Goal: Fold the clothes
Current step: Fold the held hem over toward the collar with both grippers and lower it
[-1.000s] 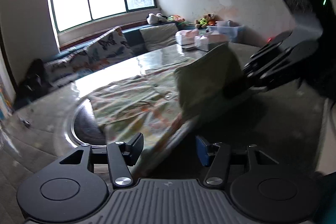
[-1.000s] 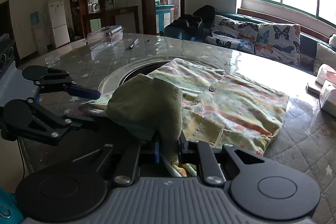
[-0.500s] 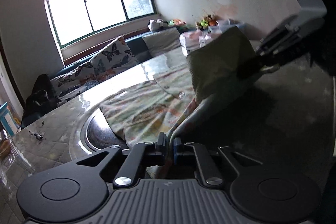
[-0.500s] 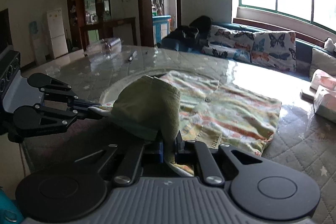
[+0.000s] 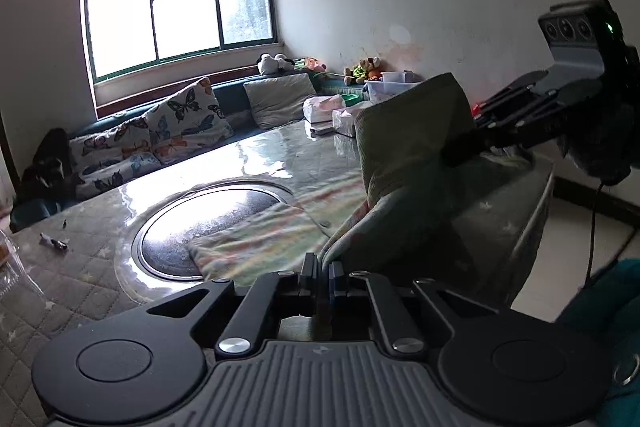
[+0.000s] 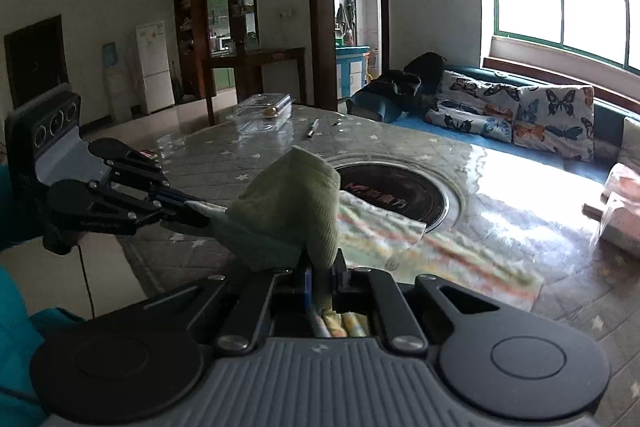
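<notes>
One quilted table (image 5: 72, 291), sunlit window (image 5: 180, 11).

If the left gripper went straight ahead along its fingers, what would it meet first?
The left gripper is shut on the patterned garment, so that cloth comes first; beyond it, probably the round inset in the table, depth unclear.

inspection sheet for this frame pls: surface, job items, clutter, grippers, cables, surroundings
Surface: quilted table with a round inset plate.
Job's things: patterned garment, one edge lifted off the table, green ribbed hem raised.
Clutter: clear plastic box, pen, tissue packs.
Grippers: left gripper and right gripper both shut on the garment.
Cables: black cable hanging below the right gripper.
Surroundings: butterfly cushions, window, fridge.
</notes>
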`<state>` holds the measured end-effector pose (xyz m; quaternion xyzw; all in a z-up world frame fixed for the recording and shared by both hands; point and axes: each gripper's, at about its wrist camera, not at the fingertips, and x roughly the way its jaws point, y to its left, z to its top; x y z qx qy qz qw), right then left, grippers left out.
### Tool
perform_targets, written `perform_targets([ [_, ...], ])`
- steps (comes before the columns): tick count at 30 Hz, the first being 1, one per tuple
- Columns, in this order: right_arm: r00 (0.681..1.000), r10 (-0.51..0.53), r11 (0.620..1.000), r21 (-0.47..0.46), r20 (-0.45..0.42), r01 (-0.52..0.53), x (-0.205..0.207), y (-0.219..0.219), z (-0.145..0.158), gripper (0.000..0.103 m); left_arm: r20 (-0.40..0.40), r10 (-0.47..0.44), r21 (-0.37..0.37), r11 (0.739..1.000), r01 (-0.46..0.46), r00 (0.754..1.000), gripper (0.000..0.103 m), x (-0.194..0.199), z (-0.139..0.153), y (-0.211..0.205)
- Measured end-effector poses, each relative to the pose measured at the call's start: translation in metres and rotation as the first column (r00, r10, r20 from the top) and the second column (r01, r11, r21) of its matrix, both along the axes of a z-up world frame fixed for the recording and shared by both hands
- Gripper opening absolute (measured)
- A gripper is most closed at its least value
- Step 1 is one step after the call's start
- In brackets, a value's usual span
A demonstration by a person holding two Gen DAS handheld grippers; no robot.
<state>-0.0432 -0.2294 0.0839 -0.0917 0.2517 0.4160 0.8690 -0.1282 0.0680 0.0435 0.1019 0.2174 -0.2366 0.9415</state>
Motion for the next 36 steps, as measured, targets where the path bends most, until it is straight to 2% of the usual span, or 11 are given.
perform_targets([
  [2, 1.0, -0.002, 1.0, -0.007, 0.008, 0.002, 0.004, 0.002, 0.003, 0.007, -0.016, 0.016, -0.022, 1.0, -0.016, 1.0, 0.006, 0.013, 0.002, 0.003],
  [6, 0.999, -0.033, 0.999, -0.022, 0.013, 0.033, 0.04, 0.01, 0.007, 0.007, -0.04, 0.039, -0.071, 0.997, -0.042, 0.998, 0.006, 0.058, 0.007, 0.009],
  [12, 0.996, -0.085, 0.993, -0.078, -0.01, 0.084, 0.111, 0.03, 0.003, 0.007, -0.101, 0.071, -0.06, 0.995, -0.078, 0.992, 0.006, 0.139, 0.005, 0.014],
  [15, 0.992, -0.118, 0.988, -0.105, -0.041, 0.113, 0.142, 0.041, -0.013, 0.007, -0.149, 0.098, -0.038, 0.994, -0.105, 0.984, 0.006, 0.174, -0.007, 0.016],
  [19, 0.98, -0.177, 0.977, -0.135, -0.09, 0.164, 0.175, 0.055, -0.043, 0.008, -0.261, 0.144, -0.046, 0.986, -0.161, 0.955, 0.007, 0.219, -0.037, 0.022],
  [23, 0.959, -0.248, 0.962, -0.15, -0.135, 0.228, 0.199, 0.061, -0.074, 0.02, -0.322, 0.189, -0.05, 0.975, -0.216, 0.928, 0.012, 0.241, -0.059, 0.03],
  [26, 0.943, -0.302, 0.948, -0.15, -0.138, 0.282, 0.204, 0.059, -0.087, 0.026, -0.338, 0.207, -0.056, 0.969, -0.239, 0.918, 0.018, 0.242, -0.061, 0.033],
  [31, 0.931, -0.352, 0.934, -0.103, -0.094, 0.343, 0.189, 0.041, -0.079, 0.029, -0.342, 0.245, -0.048, 0.96, -0.277, 0.907, 0.033, 0.244, -0.056, 0.03],
  [34, 0.937, -0.341, 0.938, -0.088, -0.077, 0.335, 0.168, 0.03, -0.072, 0.029, -0.354, 0.275, -0.045, 0.95, -0.31, 0.894, 0.043, 0.249, -0.055, 0.032],
  [36, 0.94, -0.328, 0.943, -0.09, -0.097, 0.32, 0.159, 0.027, -0.076, 0.029, -0.366, 0.288, -0.055, 0.943, -0.33, 0.885, 0.046, 0.251, -0.055, 0.035],
])
